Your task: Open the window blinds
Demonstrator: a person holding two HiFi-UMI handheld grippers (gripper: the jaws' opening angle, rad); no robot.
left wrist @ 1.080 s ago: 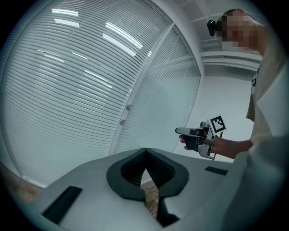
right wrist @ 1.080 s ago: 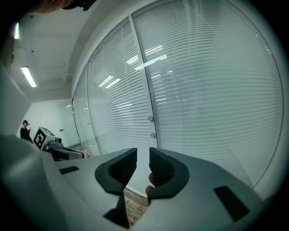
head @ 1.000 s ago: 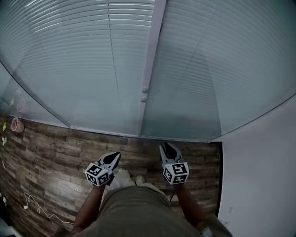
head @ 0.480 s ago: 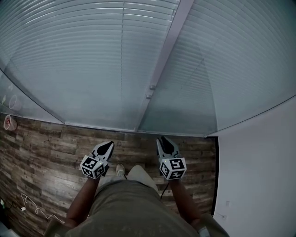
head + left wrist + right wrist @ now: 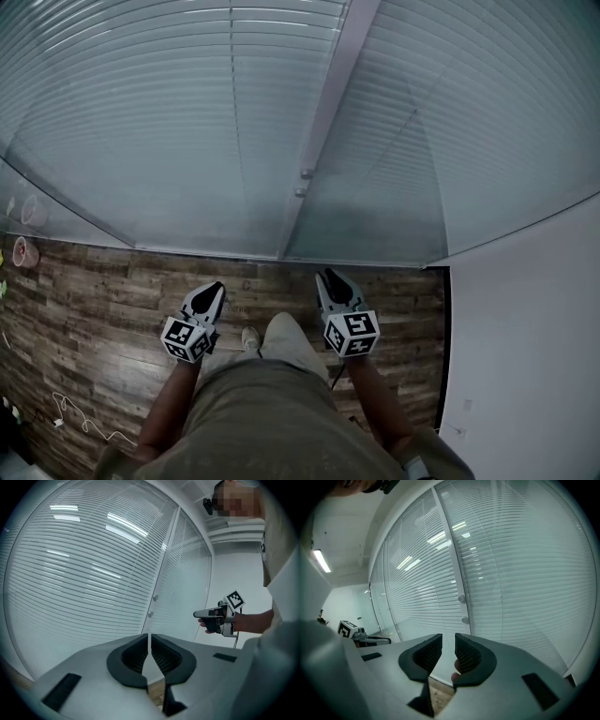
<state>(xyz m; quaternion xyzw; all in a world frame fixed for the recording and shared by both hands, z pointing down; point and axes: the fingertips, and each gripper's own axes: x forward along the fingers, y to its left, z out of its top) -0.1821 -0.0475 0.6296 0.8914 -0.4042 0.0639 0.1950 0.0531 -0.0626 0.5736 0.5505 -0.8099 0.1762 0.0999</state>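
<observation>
We are in the approach step, and nothing is in hand yet. The white horizontal slatted blinds [image 5: 141, 122] hang behind the glass straight ahead of us. We judge their slats to be closed, since nothing shows through them.

Between the 2 panes runs a white vertical frame post [image 5: 328, 103] with 2 small round knobs [image 5: 307, 173], one above the other. We judge these to be the controls for the slats.

The left gripper [image 5: 216, 287] and the right gripper [image 5: 330, 277] are both low, over the brown wood-plank floor [image 5: 94, 300], near our legs and well below the knobs.

In the left gripper view, the left gripper [image 5: 149, 638] has its jaws almost together, with only a thin slit between them and nothing in it. In the right gripper view, the right gripper [image 5: 448, 641] has its jaws a little further apart and also holds nothing. Each view shows the knobs [image 5: 461, 598] ahead and above the jaws.

The next move calls for lifting 1 gripper up to the post and spreading its jaws enough to fit a knob. Then we would close on the knob and turn or slide it. Which way it works we cannot tell from here.

Against 1 second earlier, we have shifted along the glass, so the post now leans from the upper right. Both grippers have sunk slightly with that step. The right gripper's jaw gap is unchanged, and the blinds look the same.
</observation>
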